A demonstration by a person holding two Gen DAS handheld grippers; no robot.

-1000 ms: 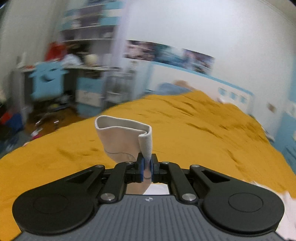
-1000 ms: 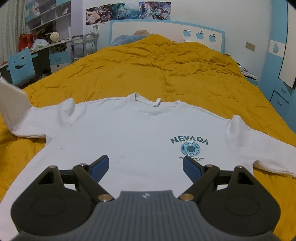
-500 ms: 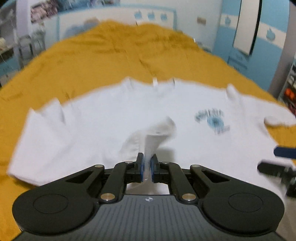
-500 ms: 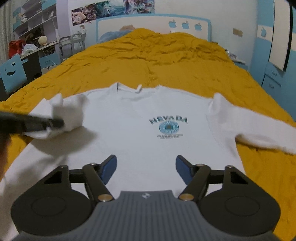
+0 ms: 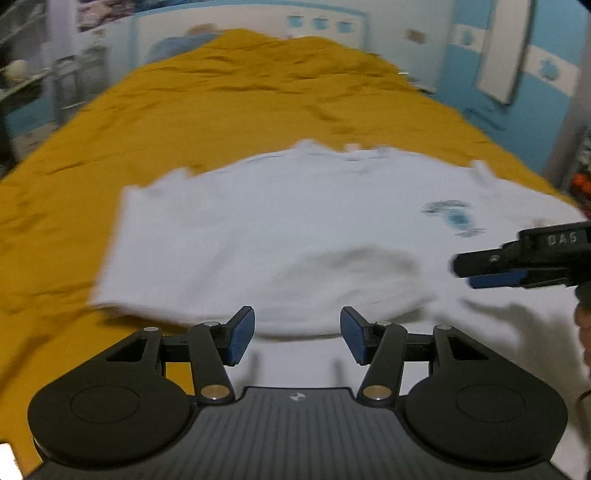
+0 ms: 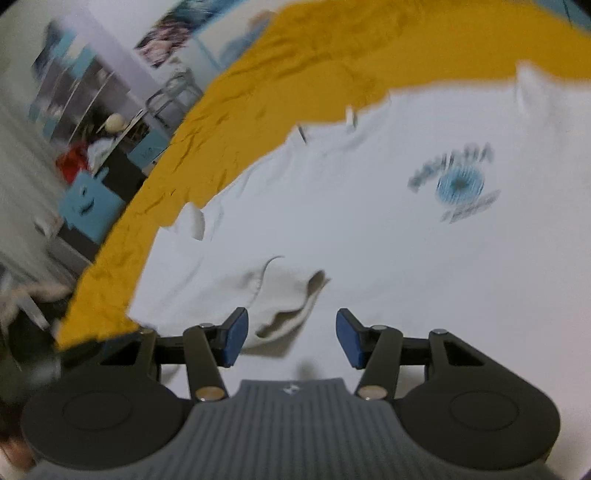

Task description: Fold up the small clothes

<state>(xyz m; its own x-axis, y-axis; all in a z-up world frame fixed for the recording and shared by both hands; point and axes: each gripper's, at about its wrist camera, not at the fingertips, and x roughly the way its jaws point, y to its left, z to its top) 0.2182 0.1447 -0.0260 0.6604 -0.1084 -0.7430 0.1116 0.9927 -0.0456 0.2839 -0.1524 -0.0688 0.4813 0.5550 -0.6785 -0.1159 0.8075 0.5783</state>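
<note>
A white long-sleeve shirt (image 5: 295, 221) with a blue NEVADA print (image 6: 458, 181) lies flat on the yellow bedspread (image 5: 221, 110). Its left sleeve (image 5: 354, 273) is folded in across the body; the cuff end (image 6: 284, 295) lies in a loose heap. My left gripper (image 5: 297, 336) is open and empty just above the shirt near the folded sleeve. My right gripper (image 6: 291, 339) is open and empty, low over the shirt, right beside the cuff. It also shows at the right edge of the left wrist view (image 5: 517, 262).
The bed edge (image 6: 110, 258) runs along the left, with a desk, a blue chair (image 6: 88, 206) and shelves beyond. A blue headboard (image 5: 258, 29) and blue wardrobe (image 5: 517, 74) stand at the far end and right.
My left gripper carried the sleeve across the shirt, opened and let it go. My right gripper swung left and down towards the dropped cuff, still open.
</note>
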